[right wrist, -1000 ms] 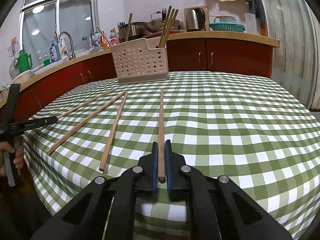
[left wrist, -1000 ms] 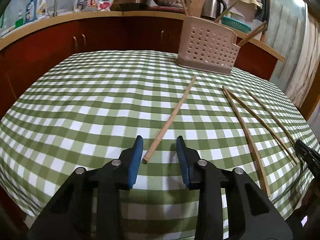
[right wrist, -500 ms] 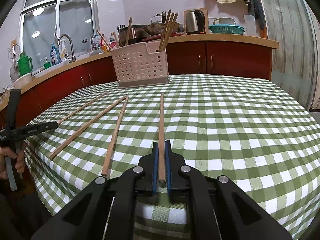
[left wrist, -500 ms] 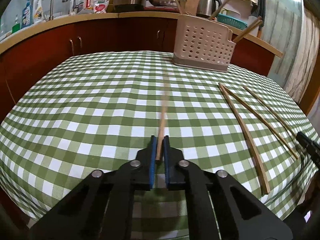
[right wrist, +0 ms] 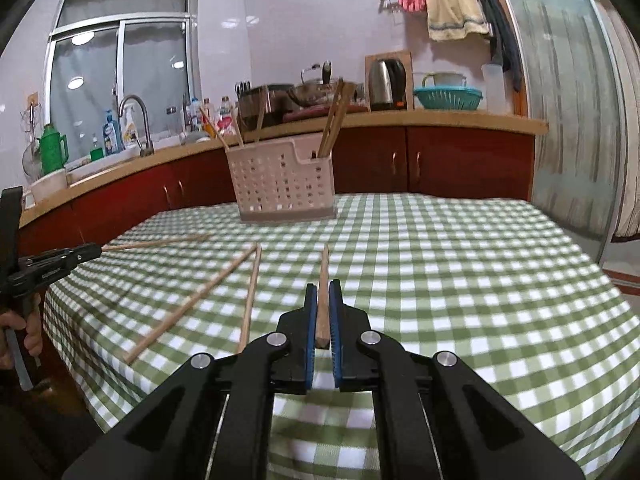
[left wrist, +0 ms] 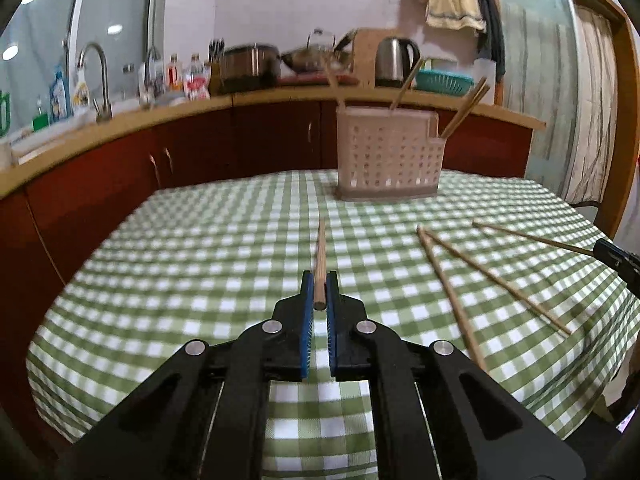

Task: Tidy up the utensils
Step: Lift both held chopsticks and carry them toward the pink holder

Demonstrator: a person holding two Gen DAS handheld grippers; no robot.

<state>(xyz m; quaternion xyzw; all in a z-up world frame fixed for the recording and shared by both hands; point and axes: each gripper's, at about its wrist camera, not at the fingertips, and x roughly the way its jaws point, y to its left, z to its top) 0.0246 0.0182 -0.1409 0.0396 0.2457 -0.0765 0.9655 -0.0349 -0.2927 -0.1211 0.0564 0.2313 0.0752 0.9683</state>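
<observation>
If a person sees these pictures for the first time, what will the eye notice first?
First, the black tongs with blue pads: the left tongs and the right tongs each clamp one wooden chopstick pointing forward over the green checked tablecloth. Next, the perforated utensil basket at the table's far edge, chopsticks standing in it. Two loose chopsticks lie between the tongs.

Matt wooden chopsticks (left wrist: 452, 292) lie on checked cloth (left wrist: 224, 264); at twelve o'clock stands a perforated plastic caddy (left wrist: 386, 160).
</observation>
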